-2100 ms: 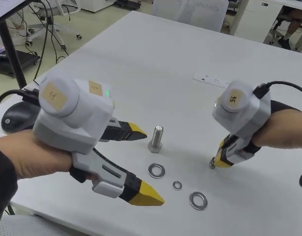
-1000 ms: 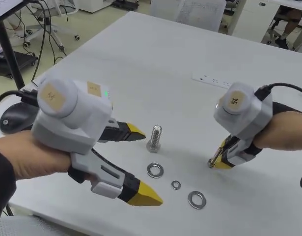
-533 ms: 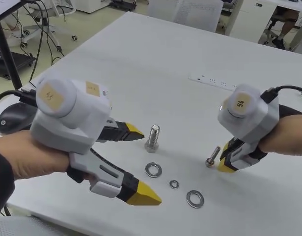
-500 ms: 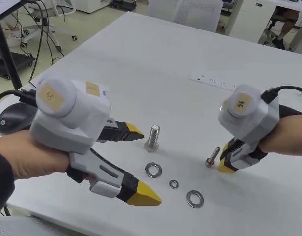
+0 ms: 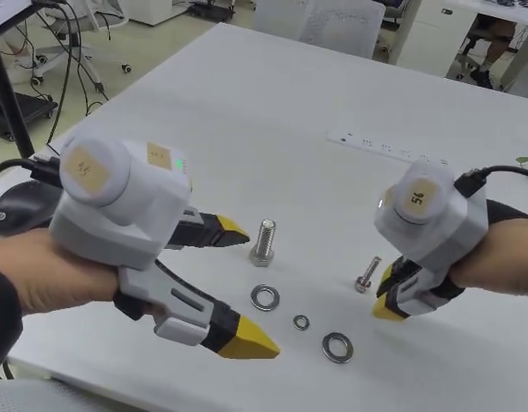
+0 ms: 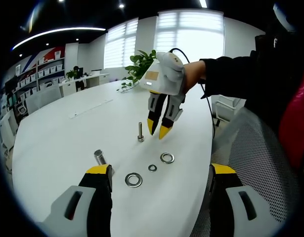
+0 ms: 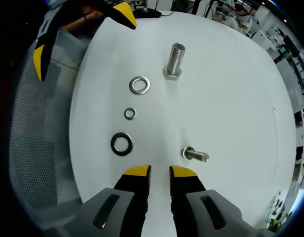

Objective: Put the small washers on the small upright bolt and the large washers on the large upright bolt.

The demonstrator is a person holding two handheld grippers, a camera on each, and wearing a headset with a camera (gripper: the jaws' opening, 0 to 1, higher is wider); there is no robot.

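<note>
The large bolt (image 5: 264, 240) (image 6: 99, 157) (image 7: 174, 60) stands upright on the white table (image 5: 246, 112). To its right the small bolt (image 5: 367, 275) (image 6: 140, 132) (image 7: 196, 154) stands head down, leaning slightly. Two large washers (image 5: 264, 298) (image 5: 337, 347) and one small washer (image 5: 301, 322) lie flat in front of the bolts. My left gripper (image 5: 244, 287) (image 6: 161, 170) is wide open, one jaw beside the large bolt, the other nearer me. My right gripper (image 5: 388, 299) (image 7: 160, 172) hovers just right of the small bolt, jaws slightly apart and holding nothing.
A white power strip (image 5: 384, 148) lies further back on the table. A black mouse (image 5: 10, 206) sits at the left edge. Chairs and cables stand on the floor beyond the table's left side.
My right gripper let go of the small bolt, which now stands by itself. The gripper drew back slightly to the right. My left gripper has hardly moved.
</note>
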